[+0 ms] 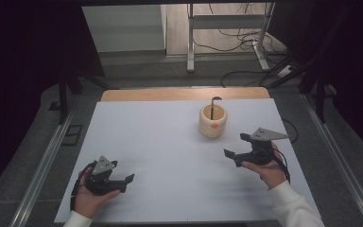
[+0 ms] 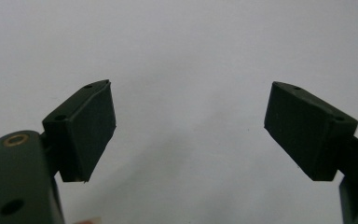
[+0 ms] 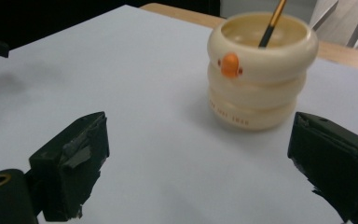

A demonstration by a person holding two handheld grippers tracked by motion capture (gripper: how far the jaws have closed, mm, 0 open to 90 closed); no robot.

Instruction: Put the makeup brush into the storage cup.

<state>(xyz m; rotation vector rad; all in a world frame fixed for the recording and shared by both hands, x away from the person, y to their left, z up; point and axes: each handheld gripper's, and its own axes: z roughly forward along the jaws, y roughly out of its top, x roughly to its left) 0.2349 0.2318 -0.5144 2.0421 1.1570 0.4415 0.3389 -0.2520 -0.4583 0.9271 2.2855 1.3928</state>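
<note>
A cream duck-faced holder [image 1: 212, 122], shaped like three stacked rings with an orange beak on its top ring, stands upright on the white table [image 1: 160, 142], toward the far right of the middle. A thin dark tool with a hooked top [image 1: 213, 105] stands inside it, leaning on the rim.

The left claw [image 1: 123, 182] rests low at the near left in the person's left hand [image 1: 89, 198], its jaws spread wide apart over bare table. The right claw [image 1: 236, 147], held in the right hand [image 1: 269, 171], sits near right, jaws apart and empty, with the holder just beyond them.
</note>
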